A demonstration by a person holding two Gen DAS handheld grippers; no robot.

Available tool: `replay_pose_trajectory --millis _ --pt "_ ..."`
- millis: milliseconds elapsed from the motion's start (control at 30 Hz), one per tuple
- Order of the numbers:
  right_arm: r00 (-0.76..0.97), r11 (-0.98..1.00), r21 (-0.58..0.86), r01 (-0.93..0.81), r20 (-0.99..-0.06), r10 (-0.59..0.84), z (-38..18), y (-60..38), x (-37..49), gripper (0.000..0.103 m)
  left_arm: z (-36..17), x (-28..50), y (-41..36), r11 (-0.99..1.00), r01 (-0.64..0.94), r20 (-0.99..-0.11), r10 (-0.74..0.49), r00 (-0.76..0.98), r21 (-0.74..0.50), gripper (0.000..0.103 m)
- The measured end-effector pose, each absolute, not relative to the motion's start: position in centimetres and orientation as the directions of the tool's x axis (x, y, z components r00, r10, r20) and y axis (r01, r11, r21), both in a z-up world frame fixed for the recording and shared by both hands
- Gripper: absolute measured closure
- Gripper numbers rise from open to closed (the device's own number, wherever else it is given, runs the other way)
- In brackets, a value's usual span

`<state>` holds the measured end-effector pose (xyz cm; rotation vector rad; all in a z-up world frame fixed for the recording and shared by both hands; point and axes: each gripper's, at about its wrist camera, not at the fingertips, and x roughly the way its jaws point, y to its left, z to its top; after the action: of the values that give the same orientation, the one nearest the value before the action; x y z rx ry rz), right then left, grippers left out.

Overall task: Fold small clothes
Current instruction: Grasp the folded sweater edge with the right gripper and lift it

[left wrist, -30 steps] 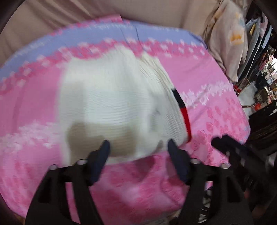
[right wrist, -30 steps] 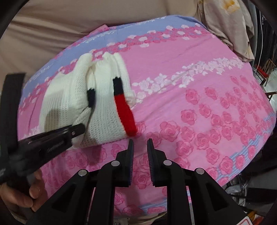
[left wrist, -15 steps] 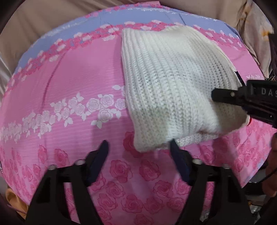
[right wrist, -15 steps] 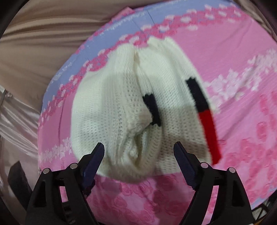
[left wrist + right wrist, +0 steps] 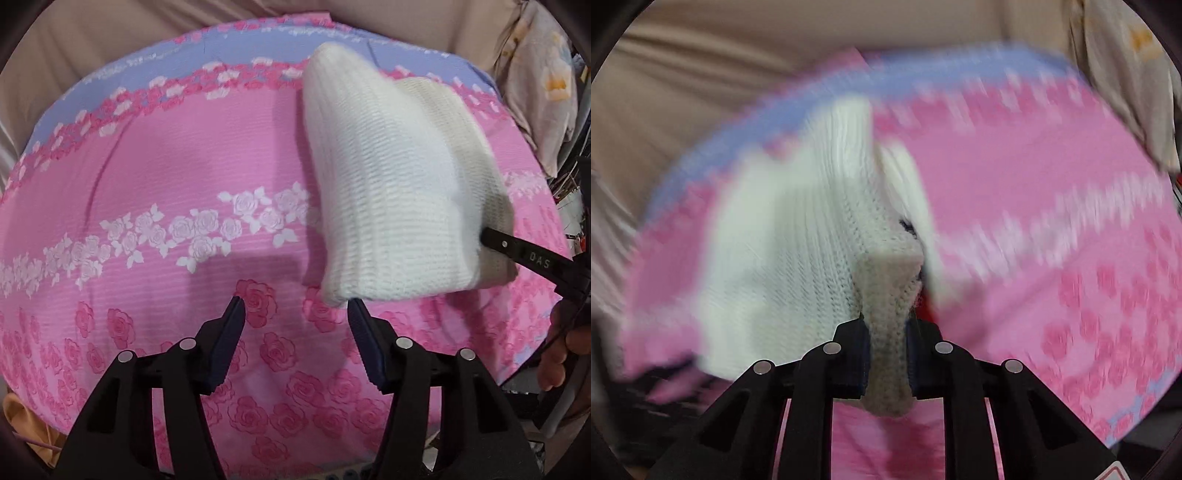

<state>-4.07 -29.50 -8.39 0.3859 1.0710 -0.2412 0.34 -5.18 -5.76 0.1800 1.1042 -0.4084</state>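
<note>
A white knit sweater (image 5: 391,192) lies partly folded on the pink rose-print sheet (image 5: 155,177). Its near side is lifted off the sheet. My right gripper (image 5: 888,328) is shut on the sweater's near edge (image 5: 886,295), with the knit bunched between the pads. In the left wrist view the right gripper's finger (image 5: 532,258) reaches into the sweater from the right. My left gripper (image 5: 295,317) is open and empty, just in front of the sweater's near left corner. The right wrist view is motion-blurred. A dark stripe and a bit of red (image 5: 925,306) show under the fold.
The sheet covers a raised surface with a lilac band (image 5: 229,48) along the far edge. A beige curtain (image 5: 110,33) hangs behind. A floral cloth (image 5: 546,74) hangs at the far right. The sheet's near edge drops off below my left gripper.
My right gripper has shut on the sweater's near edge and lifted it. The sweater has risen off the sheet. My left gripper has stayed open.
</note>
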Motion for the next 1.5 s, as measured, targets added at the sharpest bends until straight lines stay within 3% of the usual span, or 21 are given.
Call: replay_pose_trajectory --millis 200,400,500,600,700,767,800,833,933,1100,1267,1500 --pt "0.505 0.892 0.249 0.377 -0.863 0.027 -7.7 -30.1 -4.7 0.087 -1.6 0.1 -5.1 0.901 0.419 -0.846 -0.306 0.435 -0.111 0.044" --pt "0.53 0.865 0.322 0.385 -0.845 0.078 -6.6 -29.8 -5.1 0.086 -2.2 2.3 -6.1 0.921 0.381 -0.853 -0.264 0.449 -0.085 0.04" --pt "0.561 0.899 0.301 0.317 -0.824 0.078 -4.8 -27.8 -4.4 0.076 -2.5 2.2 -5.8 0.925 0.37 -0.856 -0.258 0.448 -0.085 0.04" --pt "0.535 0.915 0.263 0.307 -0.842 0.063 -5.5 -27.5 -3.5 0.056 -3.0 1.9 -4.8 0.929 0.363 -0.862 -0.242 0.446 -0.073 0.038" --pt "0.449 0.876 0.308 0.372 -0.885 0.121 -8.5 -28.3 -3.3 0.054 -3.5 1.8 -2.9 0.94 0.334 -0.871 -0.222 0.438 -0.072 0.037" --pt "0.464 0.827 0.394 0.4 -0.866 0.188 -9.7 -28.8 -3.8 0.06 -3.7 2.0 -0.9 0.952 0.295 -0.875 -0.208 0.438 -0.078 0.037" --pt "0.479 0.811 0.426 0.401 -0.852 0.211 -9.7 -28.8 -3.9 0.082 -3.8 2.1 0.4 0.961 0.266 -0.876 -0.193 0.443 -0.077 0.037" --pt "0.488 0.803 0.438 0.404 -0.846 0.216 -9.3 -28.5 -4.0 0.086 -3.9 2.2 1.7 0.969 0.237 -0.876 -0.177 0.448 -0.075 0.037" --pt "0.55 0.833 0.439 0.338 -0.81 0.204 -5.1 -26.1 -2.4 0.088 -4.3 2.6 6.1 0.988 0.134 -0.882 -0.128 0.454 -0.074 0.036" --pt "0.559 0.942 0.335 0.021 -0.785 0.266 1.2 -13.6 3.8 0.088 -4.9 2.1 13.3 0.997 -0.033 -0.892 -0.049 0.449 -0.071 0.036" --pt "0.423 0.934 0.252 -0.252 -0.84 0.34 -1.8 1.6 8.5 0.09 -5.8 0.7 18.3 0.985 -0.16 -0.905 0.007 0.426 -0.067 0.036" --pt "0.337 0.931 0.259 -0.256 -0.879 0.338 -6.0 5.6 8.8 0.091 -4.7 1.5 18.1 0.985 -0.156 -0.897 0.001 0.443 -0.076 0.036"
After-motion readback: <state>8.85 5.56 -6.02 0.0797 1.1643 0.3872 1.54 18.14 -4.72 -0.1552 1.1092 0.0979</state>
